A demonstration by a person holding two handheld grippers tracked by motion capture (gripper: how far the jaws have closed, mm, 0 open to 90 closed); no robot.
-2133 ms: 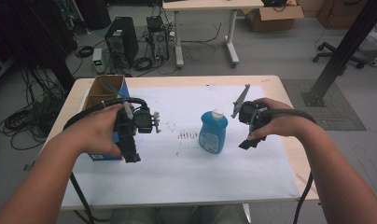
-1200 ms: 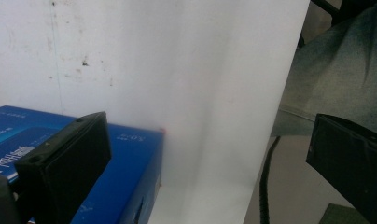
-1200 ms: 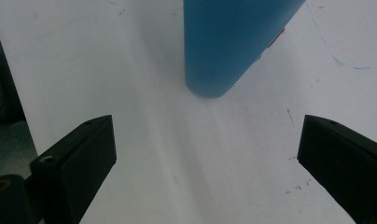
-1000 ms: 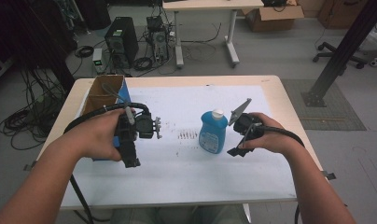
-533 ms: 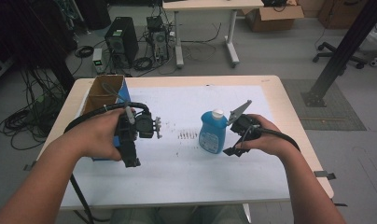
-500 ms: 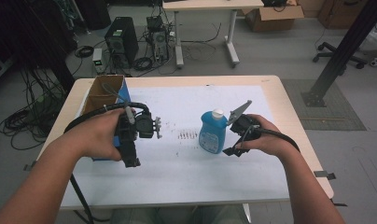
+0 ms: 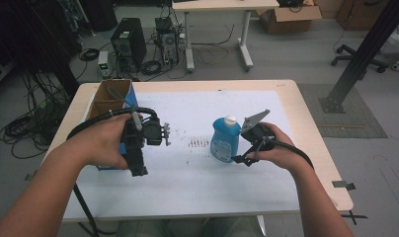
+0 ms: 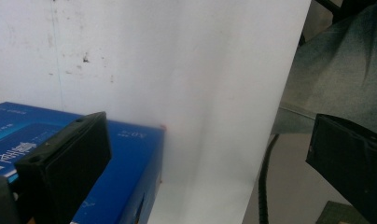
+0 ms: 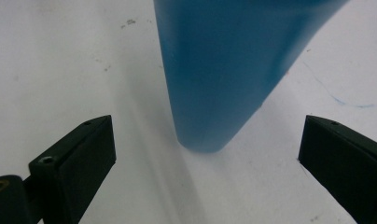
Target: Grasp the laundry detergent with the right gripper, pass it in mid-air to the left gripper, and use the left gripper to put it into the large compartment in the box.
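- The blue bottle point(image 7: 223, 140) with a white cap stands upright on the white sheet point(image 7: 197, 173) that covers the bench point(image 7: 313, 148), a little right of its middle.
- The right gripper point(image 7: 243, 157) sits just beside the bottle on its right; in the right gripper view its fingers point(image 9: 74, 156) are spread wide, one on each side of the bottle's base point(image 9: 210, 93), and touch nothing.
- The left gripper point(image 7: 138, 170) hangs over the blue box point(image 7: 111, 165) near the left edge of the bench; its fingers point(image 8: 67, 163) are wide apart with nothing between them.
- A brown cardboard box point(image 7: 108, 98) stands at the far left corner, well apart from the bottle. A patch of dark marks point(image 7: 196, 144) lies on the sheet between the two grippers.
- Nothing stands between the right gripper and the bottle.
- Since two seconds ago the right hand has come in from the right edge side to the bottle; the left has hardly shifted.
- The blue box carries white print point(image 8: 9, 156), too blurred to read.
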